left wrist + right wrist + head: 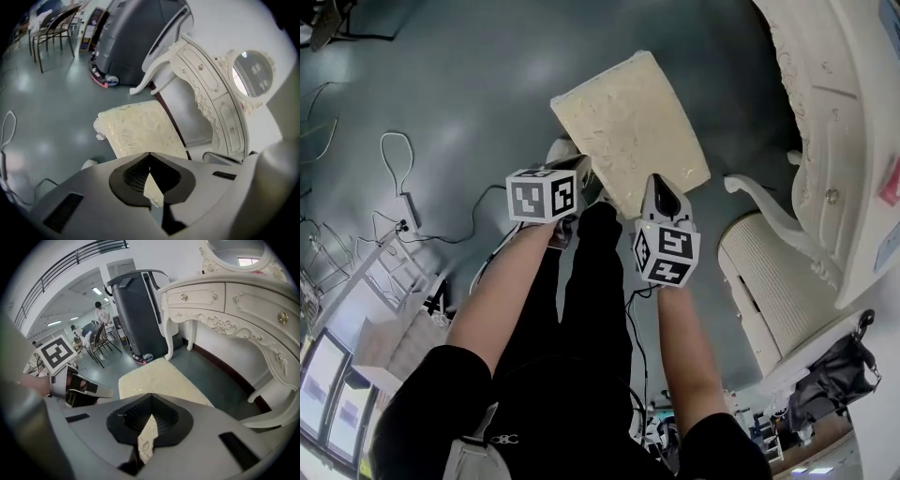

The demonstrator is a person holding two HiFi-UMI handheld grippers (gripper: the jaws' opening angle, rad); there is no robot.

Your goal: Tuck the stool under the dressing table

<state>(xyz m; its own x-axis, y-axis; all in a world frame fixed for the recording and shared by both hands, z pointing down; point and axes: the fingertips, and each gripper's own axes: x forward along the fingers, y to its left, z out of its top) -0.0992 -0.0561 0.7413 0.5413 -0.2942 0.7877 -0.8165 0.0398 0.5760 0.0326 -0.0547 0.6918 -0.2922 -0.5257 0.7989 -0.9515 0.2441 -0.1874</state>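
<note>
The stool has a cream patterned cushion top and stands on the grey floor, left of the white carved dressing table. My left gripper hovers shut at the stool's near left corner. My right gripper is shut over its near edge. In the left gripper view the stool lies just beyond the closed left gripper, with the dressing table behind it. In the right gripper view the stool sits ahead of the closed right gripper, in front of the table's leg opening. I cannot tell whether either gripper touches the cushion.
A tall dark grey machine stands beyond the stool beside the table's curved leg. Cables trail over the floor at left. A white ribbed unit sits near right. Chairs stand far off. An oval mirror tops the table.
</note>
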